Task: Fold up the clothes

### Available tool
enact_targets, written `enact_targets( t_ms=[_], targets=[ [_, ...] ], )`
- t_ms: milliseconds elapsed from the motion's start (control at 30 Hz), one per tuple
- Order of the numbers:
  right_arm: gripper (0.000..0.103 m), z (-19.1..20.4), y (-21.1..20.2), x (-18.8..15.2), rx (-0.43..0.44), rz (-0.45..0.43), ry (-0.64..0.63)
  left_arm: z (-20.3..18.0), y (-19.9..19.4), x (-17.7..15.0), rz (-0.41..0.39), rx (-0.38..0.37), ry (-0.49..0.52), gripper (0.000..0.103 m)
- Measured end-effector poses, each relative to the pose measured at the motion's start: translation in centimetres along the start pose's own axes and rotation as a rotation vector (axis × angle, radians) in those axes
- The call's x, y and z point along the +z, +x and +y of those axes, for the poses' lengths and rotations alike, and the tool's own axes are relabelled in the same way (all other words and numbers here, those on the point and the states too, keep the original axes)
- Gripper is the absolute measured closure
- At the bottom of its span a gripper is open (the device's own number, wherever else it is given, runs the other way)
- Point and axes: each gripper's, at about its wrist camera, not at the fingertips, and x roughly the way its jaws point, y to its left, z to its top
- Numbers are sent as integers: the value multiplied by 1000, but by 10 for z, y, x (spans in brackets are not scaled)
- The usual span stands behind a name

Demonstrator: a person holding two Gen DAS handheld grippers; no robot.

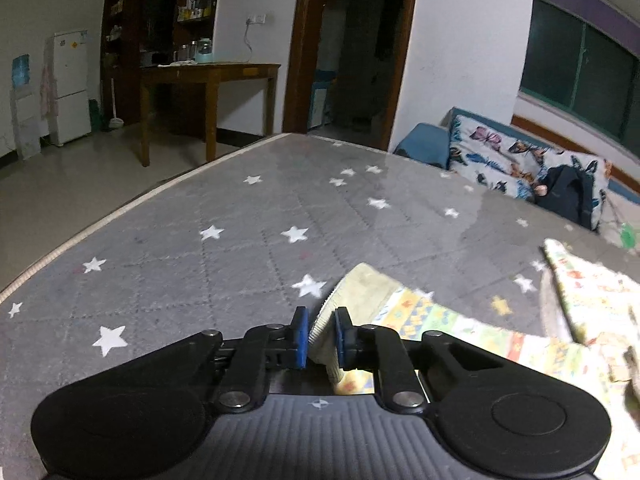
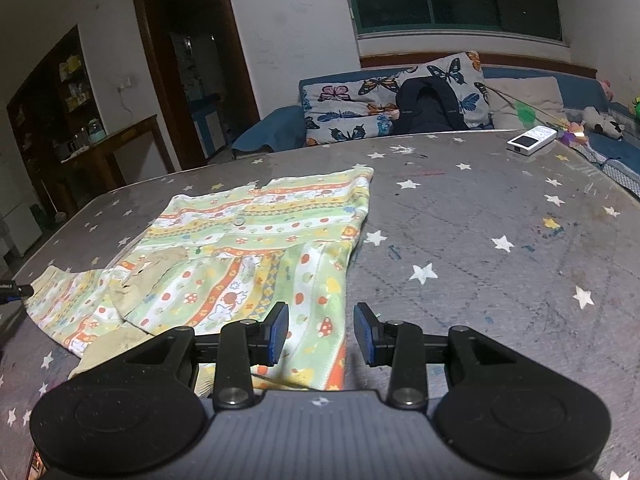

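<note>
A small patterned garment (image 2: pixel 240 256) in green, yellow and orange stripes lies spread on the grey star-print mattress (image 2: pixel 480 240). One sleeve stretches to the left, and its ribbed cuff (image 1: pixel 352 300) sits between the blue pads of my left gripper (image 1: pixel 321 338), which is shut on it. The garment's body (image 1: pixel 580 292) shows at the right edge of the left wrist view. My right gripper (image 2: pixel 321 336) stands open just above the garment's near right edge, its fingers apart with cloth under the left one. The left gripper's tip (image 2: pixel 16 290) peeks in at the far left.
A white device (image 2: pixel 532 140) lies at the mattress's far right. Beyond the mattress stands a blue sofa with butterfly cushions (image 2: pixel 360 112) and a black backpack (image 2: pixel 432 108). A wooden table (image 1: pixel 208 76) and a fridge (image 1: pixel 70 84) stand across the floor to the left.
</note>
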Motion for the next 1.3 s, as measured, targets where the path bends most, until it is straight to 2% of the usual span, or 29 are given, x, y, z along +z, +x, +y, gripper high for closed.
enact_targets(
  t_ms=[200,433,700,1000,1067,1133,1233,1300],
  targets=[
    [67,2,1,-2,13,0,-1,-22,-23,11,-48,-93,17,89],
    [67,6,3,-6,30,6,-7,-59,-40,16,-42,-227,41,89],
    [67,11,7,-8,52,9,-15,-131,-67,26,-29,-509,86,89],
    [67,37,25,2,177,49,-26,-207,-78,30,37,-825,92,92],
    [67,43,29,4,206,59,-28,-218,-80,33,33,-835,129,92],
    [67,49,33,7,235,68,-31,-219,-81,36,-2,-806,166,91],
    [67,58,40,10,279,82,-34,-208,-76,34,-43,-694,225,90],
    [67,64,44,13,308,92,-37,-196,-67,30,-39,-614,240,90]
  ],
)
